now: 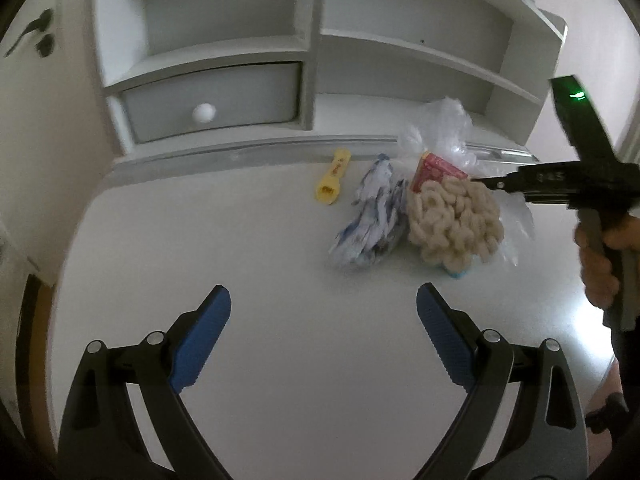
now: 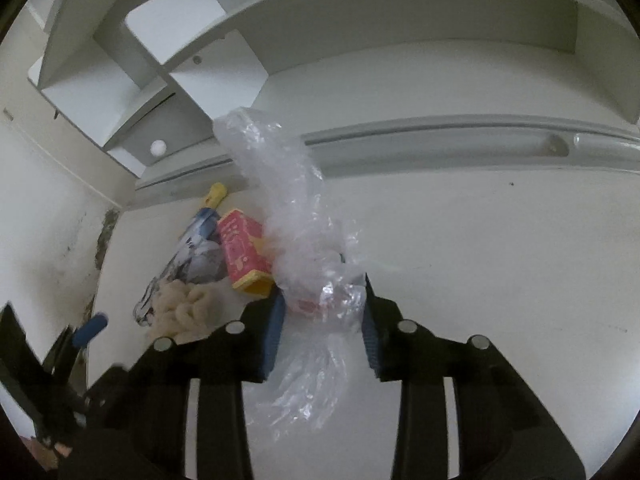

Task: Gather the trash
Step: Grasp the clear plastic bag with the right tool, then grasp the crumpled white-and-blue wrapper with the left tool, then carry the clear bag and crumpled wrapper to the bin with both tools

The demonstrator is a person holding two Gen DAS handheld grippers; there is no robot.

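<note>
A heap of trash lies on the white desk [image 1: 240, 260]: a yellow plastic piece [image 1: 330, 182], a crumpled blue-and-white wrapper [image 1: 372, 216], a red-and-yellow carton [image 1: 434, 170], a beige looped wad [image 1: 452, 224] and a clear plastic bag [image 1: 444, 128]. My left gripper [image 1: 324, 296] hovers wide open in front of the heap, nothing between its blue pads. My right gripper [image 2: 322, 320] reaches in from the right and is shut on the clear plastic bag [image 2: 296, 220], which bunches between its pads. The carton [image 2: 242, 250] and the wrapper [image 2: 200, 256] lie just left of it.
A white shelf unit [image 1: 312, 60] stands at the back of the desk, with a drawer and its white knob [image 1: 204, 113] at the left. A grooved rail [image 2: 440, 140] runs along the shelf's foot. A wall closes the left side. A person's hand [image 1: 596, 264] holds the right gripper.
</note>
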